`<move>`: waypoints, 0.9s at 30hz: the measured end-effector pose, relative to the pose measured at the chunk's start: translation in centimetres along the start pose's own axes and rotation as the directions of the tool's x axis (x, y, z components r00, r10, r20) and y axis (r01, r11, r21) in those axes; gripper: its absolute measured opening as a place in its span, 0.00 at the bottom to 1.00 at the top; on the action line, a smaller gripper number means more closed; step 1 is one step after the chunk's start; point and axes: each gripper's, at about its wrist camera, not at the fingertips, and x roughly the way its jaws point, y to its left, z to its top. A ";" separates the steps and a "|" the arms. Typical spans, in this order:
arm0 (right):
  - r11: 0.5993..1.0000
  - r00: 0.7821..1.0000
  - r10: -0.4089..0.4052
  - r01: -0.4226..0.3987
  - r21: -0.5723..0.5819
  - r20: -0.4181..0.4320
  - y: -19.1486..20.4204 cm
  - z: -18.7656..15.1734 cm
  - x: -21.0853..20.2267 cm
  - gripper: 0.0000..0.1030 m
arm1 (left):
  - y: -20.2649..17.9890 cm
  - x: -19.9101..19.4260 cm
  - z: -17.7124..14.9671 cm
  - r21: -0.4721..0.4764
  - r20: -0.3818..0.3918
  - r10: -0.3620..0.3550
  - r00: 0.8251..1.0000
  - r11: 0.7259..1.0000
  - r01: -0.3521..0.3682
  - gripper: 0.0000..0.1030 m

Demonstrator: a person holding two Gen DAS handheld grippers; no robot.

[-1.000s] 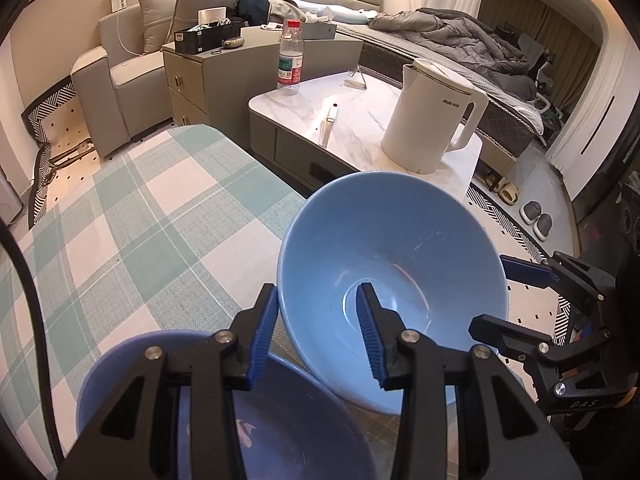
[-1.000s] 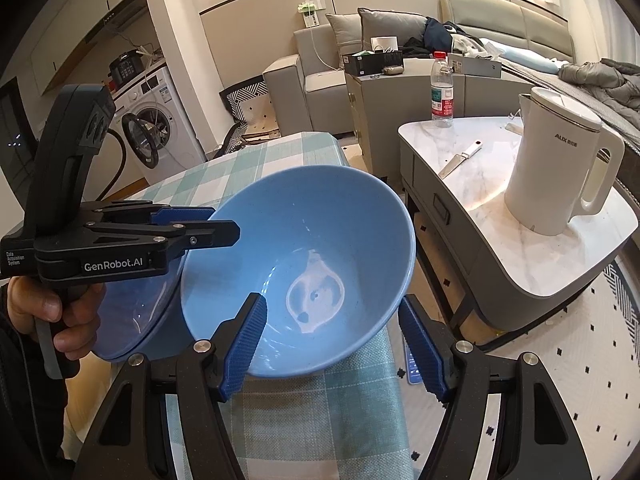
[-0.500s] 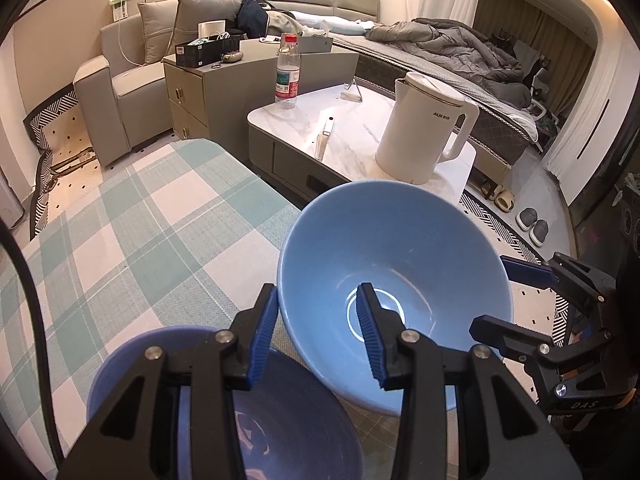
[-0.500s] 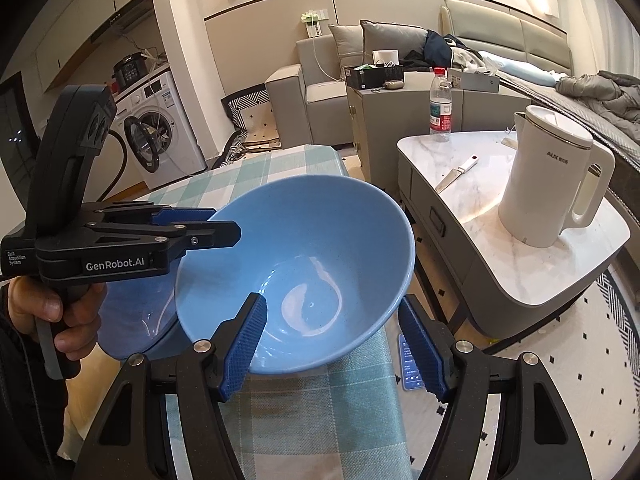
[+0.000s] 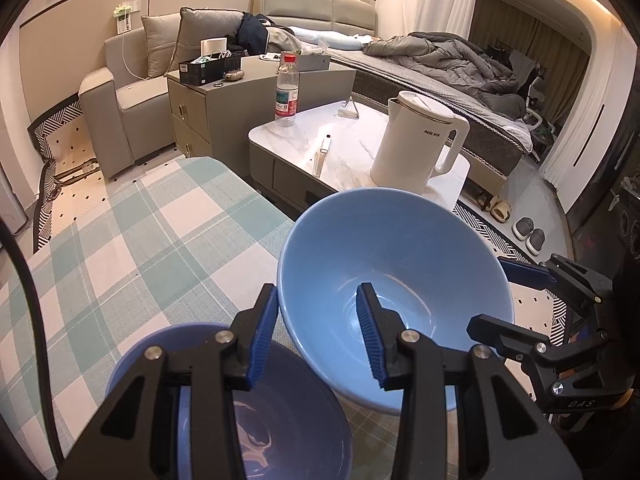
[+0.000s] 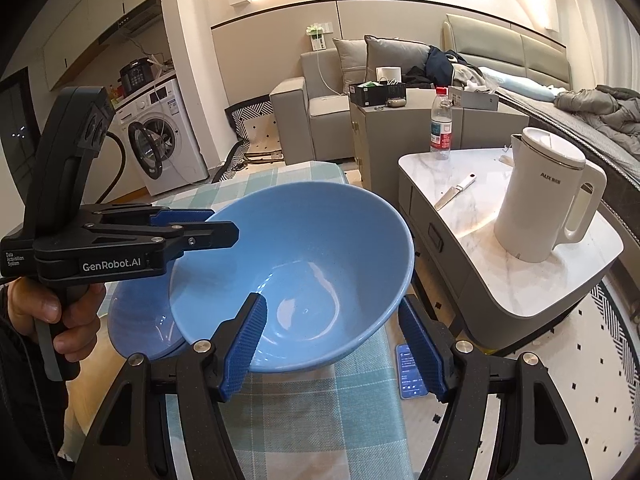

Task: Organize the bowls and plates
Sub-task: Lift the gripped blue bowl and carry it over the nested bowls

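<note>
A light blue bowl (image 5: 394, 264) tilts above the checked tablecloth (image 5: 132, 240). My left gripper (image 5: 316, 332) is shut on its near rim, one finger inside and one outside. A darker blue bowl (image 5: 280, 420) sits on the cloth under the left gripper. In the right wrist view the light blue bowl (image 6: 304, 264) fills the middle and the dark bowl (image 6: 140, 320) lies behind it at left. My right gripper (image 6: 332, 344) is open, its fingers either side of the bowl's near wall, with a gap on the right. The left gripper (image 6: 224, 228) shows at left.
A low marble table (image 6: 504, 208) stands right of the cloth with a white kettle (image 6: 544, 200), a knife (image 6: 456, 190) and a water bottle (image 6: 440, 124). A phone (image 6: 412, 372) lies on the floor. A sofa (image 5: 132, 92), a cabinet and a bed stand behind.
Both grippers and the light blue bowl have risen and drawn back a little; the bowl tilts more towards the right wrist camera. The grips look unchanged.
</note>
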 end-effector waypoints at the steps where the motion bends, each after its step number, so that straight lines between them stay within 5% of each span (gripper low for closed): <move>1: 1.000 1.000 0.000 0.000 -0.002 0.002 0.1 0.0 -0.1 0.69 | 0.0 -0.2 0.0 0.000 0.003 0.000 1.000 1.000 0.000 0.38; 27: 0.997 0.997 0.006 0.000 -0.079 0.072 4.0 1.4 -3.2 0.69 | 1.1 -5.4 -0.6 -0.028 0.104 0.015 0.994 1.000 -0.012 0.38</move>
